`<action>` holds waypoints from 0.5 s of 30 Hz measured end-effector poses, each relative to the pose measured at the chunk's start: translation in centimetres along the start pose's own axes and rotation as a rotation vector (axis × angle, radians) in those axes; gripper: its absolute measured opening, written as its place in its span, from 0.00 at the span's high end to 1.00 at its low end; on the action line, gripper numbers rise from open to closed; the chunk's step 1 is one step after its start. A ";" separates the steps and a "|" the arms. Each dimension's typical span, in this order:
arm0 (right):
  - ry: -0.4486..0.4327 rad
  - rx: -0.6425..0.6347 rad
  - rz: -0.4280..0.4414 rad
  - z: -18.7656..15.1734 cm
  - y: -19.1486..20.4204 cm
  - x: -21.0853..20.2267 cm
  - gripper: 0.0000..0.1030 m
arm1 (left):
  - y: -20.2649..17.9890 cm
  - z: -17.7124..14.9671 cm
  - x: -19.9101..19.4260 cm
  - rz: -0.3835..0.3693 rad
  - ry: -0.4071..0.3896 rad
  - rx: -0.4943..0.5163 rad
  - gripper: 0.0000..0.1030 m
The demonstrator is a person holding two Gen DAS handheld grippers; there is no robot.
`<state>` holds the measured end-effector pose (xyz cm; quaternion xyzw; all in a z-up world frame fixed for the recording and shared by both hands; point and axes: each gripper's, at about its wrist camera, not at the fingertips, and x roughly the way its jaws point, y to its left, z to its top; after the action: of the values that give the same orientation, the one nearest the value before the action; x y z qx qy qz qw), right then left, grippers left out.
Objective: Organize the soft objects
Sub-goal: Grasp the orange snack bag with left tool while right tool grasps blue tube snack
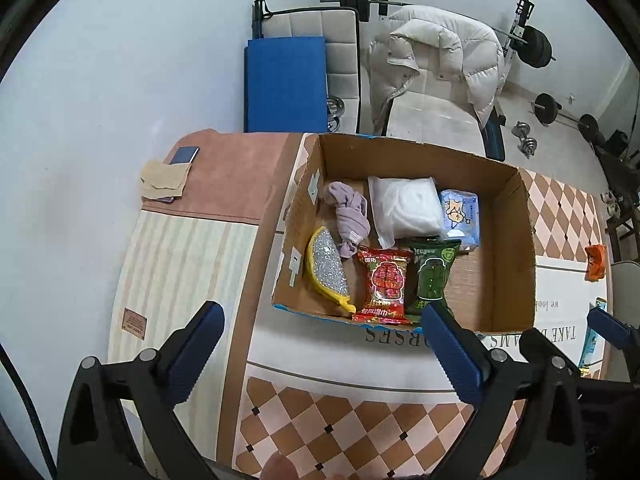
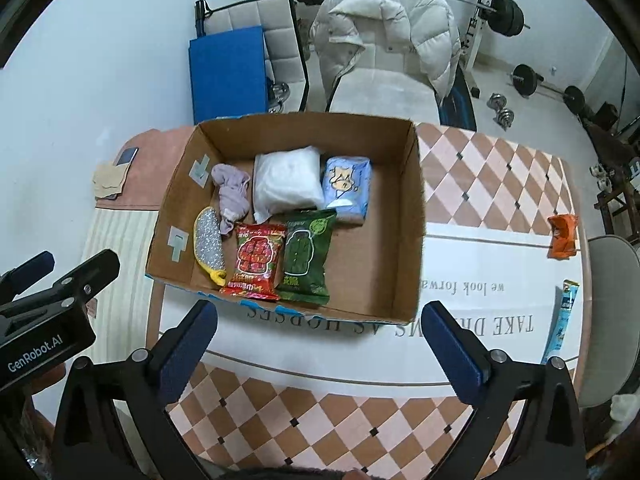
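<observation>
Both tools up high, pointing steeply down at the table. My left gripper [image 1: 324, 344] has its jaws spread wide, nothing between the blue pads. My right gripper [image 2: 320, 344] is the same: wide apart, empty.

Cardboard box [image 2: 416, 216] sits ahead of both grippers, just past the fingertips, open top. All the soft stuff I can count is inside, toward its left half as seen from the right tool:
- red wet-wipe pack [image 2: 256, 262] at the near wall, straight ahead of my right gripper's left finger
- green wet-wipe pack [image 2: 306, 256] touching it on the right
- silver-and-yellow glitter pouch [image 2: 208, 246] left of the red pack, against the left wall
- lilac cloth [image 2: 232, 194] bunched up behind the pouch
- white bagged item [image 2: 288, 184] behind the packs, mid-box
- light blue tissue pack [image 2: 348, 188] just right of the white bag

Right half of the box floor is bare cardboard.

Outside the box, well right of my right gripper: orange packet [image 2: 564, 236] and a blue stick sachet [image 2: 562, 320] on the checkered tablecloth [image 2: 320, 412]. Far left of the tools, a phone [image 1: 184, 156] on a beige cloth [image 1: 164, 180].

From the left wrist view the green pack sits just beyond my left gripper's right finger, partly hidden by it.
</observation>
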<state>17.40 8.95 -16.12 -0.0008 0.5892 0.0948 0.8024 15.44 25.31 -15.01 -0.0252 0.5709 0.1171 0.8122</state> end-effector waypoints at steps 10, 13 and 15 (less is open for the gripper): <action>-0.004 0.098 0.068 -1.0 -6.6 -1.9 0.00 | -6.4 -0.5 -1.7 -0.002 -0.009 0.050 0.01; 0.013 0.186 0.036 -2.2 -12.3 -1.8 0.00 | -11.9 -1.0 -0.8 -0.022 0.026 0.134 0.01; 0.037 0.263 -0.012 -3.6 -17.3 -1.2 0.00 | -16.2 -1.5 0.3 -0.047 0.065 0.201 0.01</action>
<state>16.27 -8.58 -17.97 0.0993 0.6111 0.0119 0.7852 17.71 9.40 -17.27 0.0392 0.6049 0.0394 0.7944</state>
